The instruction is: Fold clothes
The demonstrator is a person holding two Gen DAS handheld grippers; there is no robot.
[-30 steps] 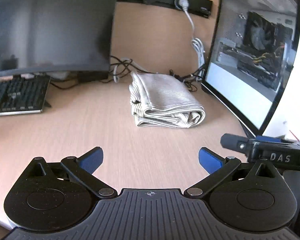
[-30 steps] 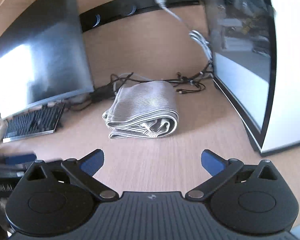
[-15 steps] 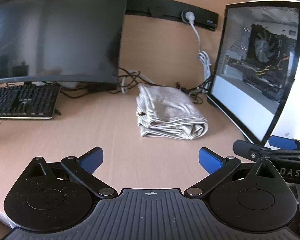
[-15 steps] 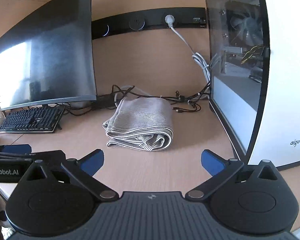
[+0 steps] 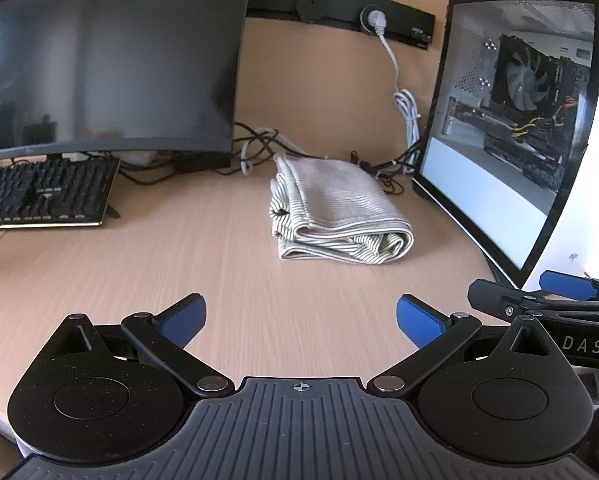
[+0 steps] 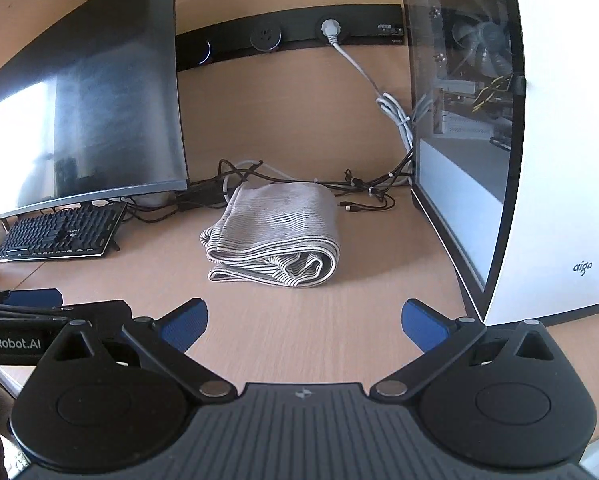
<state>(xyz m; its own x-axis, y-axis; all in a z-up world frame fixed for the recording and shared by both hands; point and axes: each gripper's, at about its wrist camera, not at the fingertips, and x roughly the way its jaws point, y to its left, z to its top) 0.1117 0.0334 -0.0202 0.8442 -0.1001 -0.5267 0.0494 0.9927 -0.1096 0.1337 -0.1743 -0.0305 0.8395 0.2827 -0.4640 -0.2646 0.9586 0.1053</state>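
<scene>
Left wrist view: low over the desk (image 5: 219, 264), facing the back wall.
Right wrist view: alongside, same heading.
Shared: folded striped cloth (image 5: 339, 216) (image 6: 275, 232), monitor (image 5: 99, 60) (image 6: 87, 120), computer case (image 5: 539, 120) (image 6: 539, 140).

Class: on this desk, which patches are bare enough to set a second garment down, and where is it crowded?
Bare desk lies between the folded striped garment and both open grippers, left and right, and between garment and keyboard. Crowded: cables behind the garment, the PC case close beside it.
</scene>
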